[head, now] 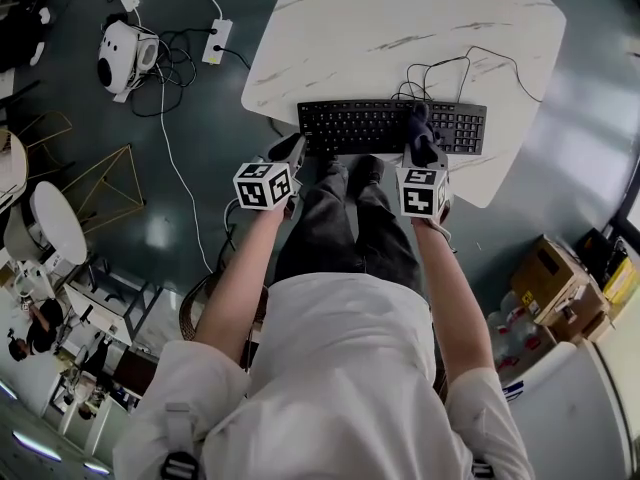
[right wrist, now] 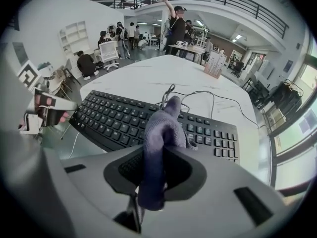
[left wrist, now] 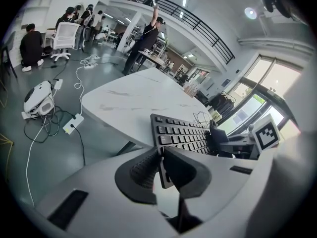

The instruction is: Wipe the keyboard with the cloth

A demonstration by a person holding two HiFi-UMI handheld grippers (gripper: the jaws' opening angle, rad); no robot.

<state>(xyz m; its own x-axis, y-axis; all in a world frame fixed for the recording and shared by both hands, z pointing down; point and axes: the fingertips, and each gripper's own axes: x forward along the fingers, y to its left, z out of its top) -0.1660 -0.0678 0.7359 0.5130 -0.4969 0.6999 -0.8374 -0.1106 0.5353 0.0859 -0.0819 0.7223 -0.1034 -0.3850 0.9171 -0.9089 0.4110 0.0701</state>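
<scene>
The person's white shirt point(head: 340, 368) fills the bottom of the head view, with both forearms reaching out to the near edge of the white marble-patterned table point(head: 380, 28). The black keyboard point(head: 370, 126) lies along that edge, its cable point(head: 440, 68) looping away behind it.

The left gripper point(head: 295, 148) sits at the near left corner of the keyboard point(left wrist: 181, 133). Its jaws are drawn in narrow with that corner pinched between the ribbed pads, most likely to stop the board sliding under the wiping strokes.

The right gripper point(head: 425, 153) points steeply down over the right part of the keyboard point(right wrist: 114, 115). Its jaws are clamped on a dark bluish-purple cloth point(right wrist: 161, 133), bunched into a thick fold that sticks out past the fingertips, so soft fabric rather than hard jaw meets the keys. From above, the cloth point(head: 420, 133) lies across the keys just left of the numeric pad (whether it is pressing or only brushing them I cannot tell). Judging by this, the wipe is under way, with the left stretch of keys yet to cover.
</scene>
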